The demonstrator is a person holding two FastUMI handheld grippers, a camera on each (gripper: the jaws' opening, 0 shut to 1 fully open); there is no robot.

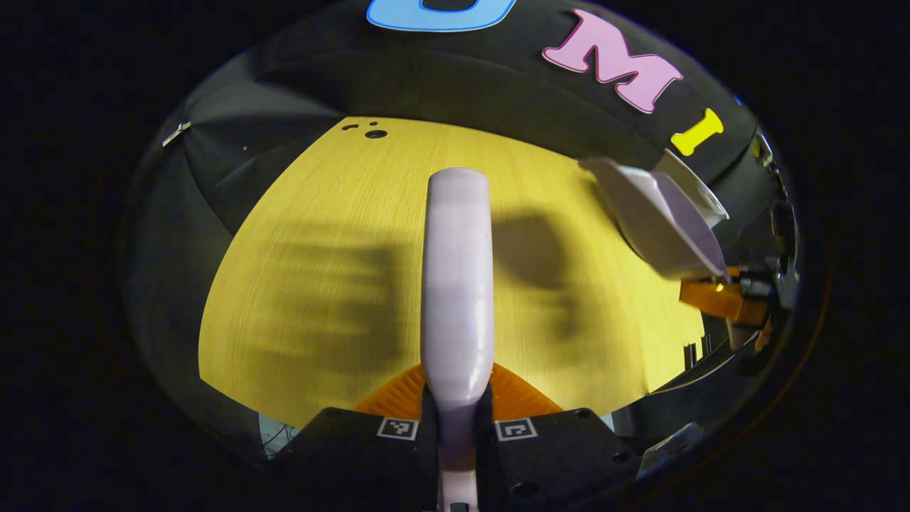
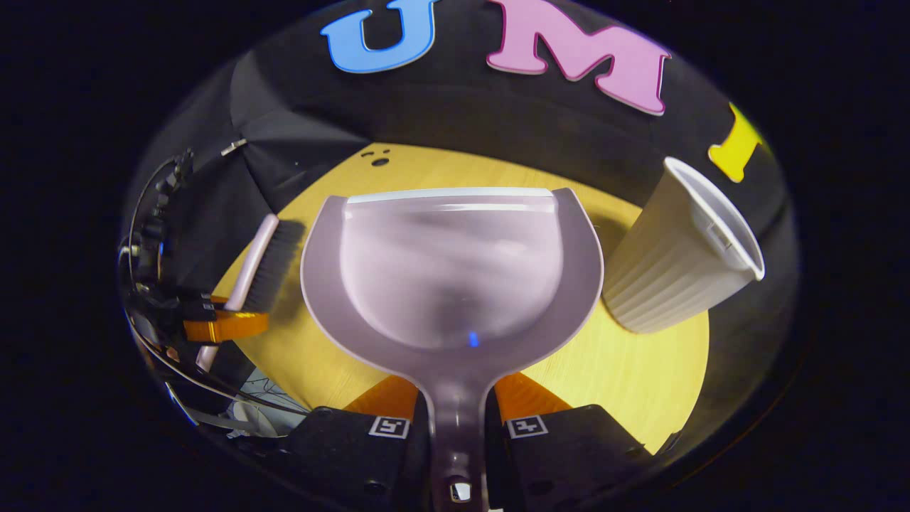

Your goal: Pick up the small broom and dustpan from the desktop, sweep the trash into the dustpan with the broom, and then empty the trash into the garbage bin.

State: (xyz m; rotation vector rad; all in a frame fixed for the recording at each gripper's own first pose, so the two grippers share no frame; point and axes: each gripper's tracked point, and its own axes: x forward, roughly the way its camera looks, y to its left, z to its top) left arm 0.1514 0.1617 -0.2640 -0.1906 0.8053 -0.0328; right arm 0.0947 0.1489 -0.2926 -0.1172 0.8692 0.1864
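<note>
My left gripper (image 1: 458, 407) is shut on the handle of the small broom (image 1: 458, 284), whose pale lilac back runs straight ahead over the wooden desktop (image 1: 320, 284). In the right gripper view the broom (image 2: 266, 263) shows dark bristles at the left, with the left gripper (image 2: 213, 323) below it. My right gripper (image 2: 455, 416) is shut on the handle of the lilac dustpan (image 2: 451, 277), which is raised off the desktop. Its inside is blurred and I make out no trash in it. The dustpan (image 1: 661, 220) hangs at the right, just in front of the white bin (image 1: 700, 188).
The white ribbed garbage bin (image 2: 675, 263) stands on the desktop (image 2: 618, 370) right of the dustpan, close to its rim. Small round holes (image 1: 375, 134) sit at the desktop's far edge. Black cloth walls close in behind and at the left.
</note>
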